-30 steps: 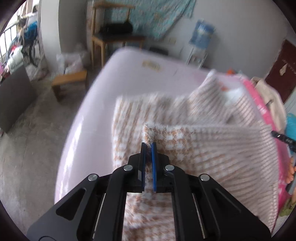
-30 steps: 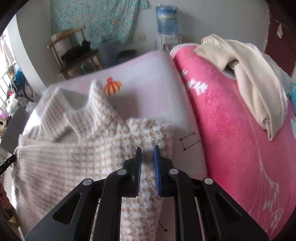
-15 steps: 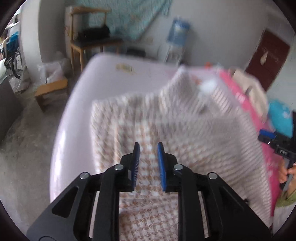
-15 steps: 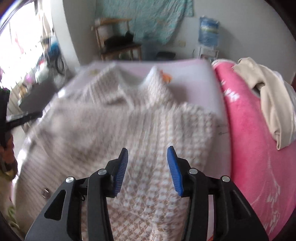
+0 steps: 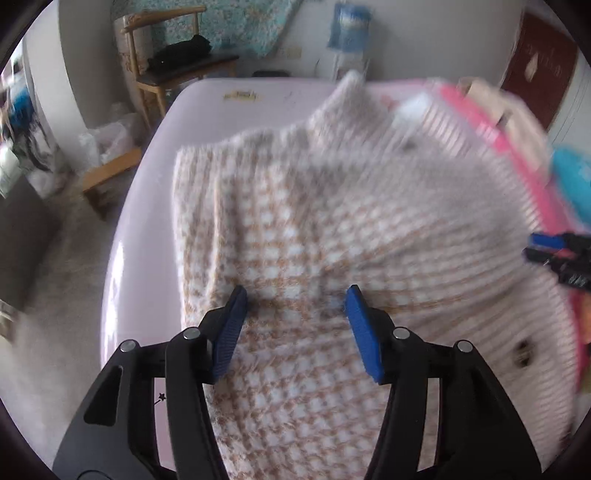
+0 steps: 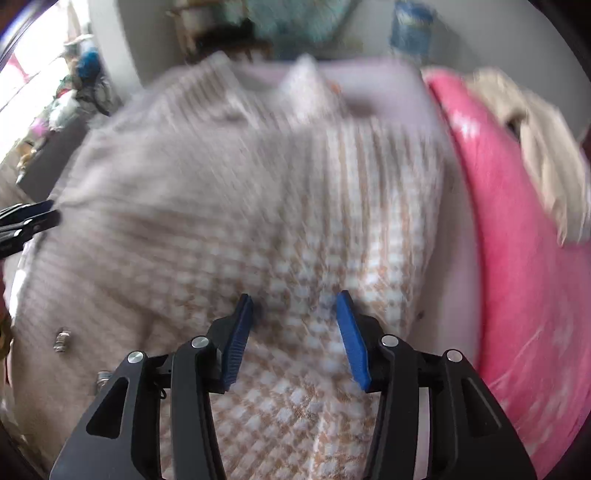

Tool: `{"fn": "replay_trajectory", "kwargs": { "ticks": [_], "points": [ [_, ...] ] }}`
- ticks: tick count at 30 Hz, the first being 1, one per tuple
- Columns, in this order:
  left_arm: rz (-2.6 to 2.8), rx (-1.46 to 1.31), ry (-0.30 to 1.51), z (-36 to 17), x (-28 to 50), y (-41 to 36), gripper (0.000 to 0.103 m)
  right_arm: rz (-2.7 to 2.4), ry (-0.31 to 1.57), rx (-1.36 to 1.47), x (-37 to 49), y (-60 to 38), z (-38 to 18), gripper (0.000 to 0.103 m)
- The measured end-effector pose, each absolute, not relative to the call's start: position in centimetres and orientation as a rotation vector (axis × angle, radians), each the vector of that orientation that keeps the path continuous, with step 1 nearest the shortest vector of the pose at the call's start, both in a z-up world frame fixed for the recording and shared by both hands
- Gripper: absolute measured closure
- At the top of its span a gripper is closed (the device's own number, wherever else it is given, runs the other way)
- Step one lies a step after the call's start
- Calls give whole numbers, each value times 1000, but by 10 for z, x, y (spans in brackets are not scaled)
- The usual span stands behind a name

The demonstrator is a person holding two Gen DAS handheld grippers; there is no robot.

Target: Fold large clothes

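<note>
- My left gripper (image 5: 295, 291) hangs over the left sleeve side of the checked sweater (image 5: 332, 229); its jaws have just been opening, pads clear of the knit.
- The sweater lies spread on the pale mattress (image 5: 147, 206).
- My right gripper (image 6: 294, 295) hangs over the sweater's right side, jaws apart, gripping nothing.
- A pink blanket (image 6: 517, 258) lies right of the sweater.

- I see a pale grey wall (image 5: 424, 40) at the back, with a teal floral cloth (image 5: 236, 22) hanging on it.
- Wooden chair (image 5: 166, 62) under the cloth, something black on its seat.
- Water dispenser with a blue bottle (image 5: 349, 26) against the wall.
- Dark red door (image 5: 539, 62) far right.
- Bare grey concrete floor (image 5: 51, 295) on the left, with a low wooden stool (image 5: 107, 173) and white plastic bags (image 5: 107, 136).
- Bright daylight from the left in my right wrist view (image 6: 33, 74).
</note>
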State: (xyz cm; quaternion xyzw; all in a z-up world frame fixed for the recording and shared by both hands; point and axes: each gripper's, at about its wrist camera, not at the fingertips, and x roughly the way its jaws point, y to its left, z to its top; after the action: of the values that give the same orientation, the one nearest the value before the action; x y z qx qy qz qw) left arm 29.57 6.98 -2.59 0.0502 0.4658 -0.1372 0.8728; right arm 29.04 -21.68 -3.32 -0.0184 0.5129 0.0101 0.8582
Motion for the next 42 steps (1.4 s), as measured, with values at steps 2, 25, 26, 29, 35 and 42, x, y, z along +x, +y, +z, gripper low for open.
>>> {"fn": "replay_trajectory", "kwargs": {
  "ticks": [2,25,26,29,35,42],
  "points": [
    [-249,139,960,-19,289,65,49,-9,1085,-18,288,-216,-25,57],
    [-188,-156,918,-22,16,155,45,41,1037,-38,26,-164,-27,29],
    [-203,-142,912,-21,3,151,45,71,1030,-42,15,-158,-25,29],
    [-204,-104,917,-23,-27,142,45,104,1014,-26,-8,-155,-15,29],
    [-382,85,919,-31,-72,86,47,246,998,-110,-38,-118,-21,29],
    [-492,387,890,-56,-75,28,57,288,1018,-442,-46,-83,-48,43]
  ]
}}
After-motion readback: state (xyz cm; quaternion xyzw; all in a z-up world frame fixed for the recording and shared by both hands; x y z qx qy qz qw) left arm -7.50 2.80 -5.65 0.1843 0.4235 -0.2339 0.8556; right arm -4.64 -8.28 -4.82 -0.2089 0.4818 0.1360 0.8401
